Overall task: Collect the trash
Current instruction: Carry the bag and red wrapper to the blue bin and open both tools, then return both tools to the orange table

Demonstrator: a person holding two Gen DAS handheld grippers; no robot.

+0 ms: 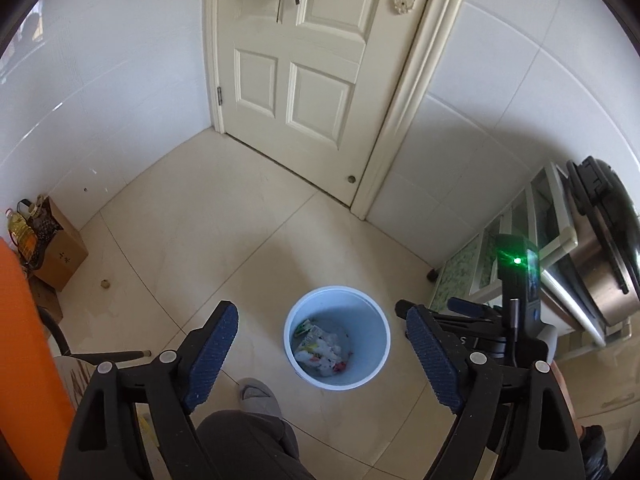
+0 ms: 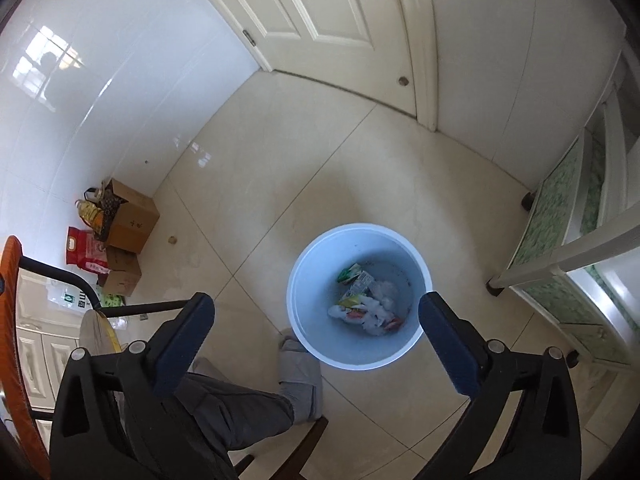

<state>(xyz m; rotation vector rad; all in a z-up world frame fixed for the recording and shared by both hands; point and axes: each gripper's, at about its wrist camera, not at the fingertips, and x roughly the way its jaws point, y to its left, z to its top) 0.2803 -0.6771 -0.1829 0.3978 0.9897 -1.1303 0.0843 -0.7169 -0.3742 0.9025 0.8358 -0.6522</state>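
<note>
Landmark: round pale blue plastic bin (image 2: 358,294), standing upright on the floor (image 2: 304,160) of large glossy cream tiles with thin dark grout lines.

Contents of bin: crumpled white paper and coloured wrappers, the trash (image 2: 366,300), lying on its bottom.

Above the bin: left tool (image 1: 322,354) and right tool (image 2: 316,334), each with black arms and dark blue ribbed pads, jaws spread wide and released, nothing between them.

Beyond the bin: cream panelled door (image 1: 292,80), closed, set in a corner of glossy white wall tiles (image 2: 100,100).

Left of the bin, against the wall: brown cardboard boxes (image 2: 130,220), a red printed bag (image 2: 86,250) and a yellow oil bottle (image 1: 22,236).

Right of the bin: white-framed cabinet with green patterned glass (image 2: 560,240).

Just beside the bin, nearer the cameras: a person's grey slipper (image 2: 300,380) and dark grey trouser leg (image 2: 232,412).

Far left edge: orange chair back (image 2: 16,340).
</note>
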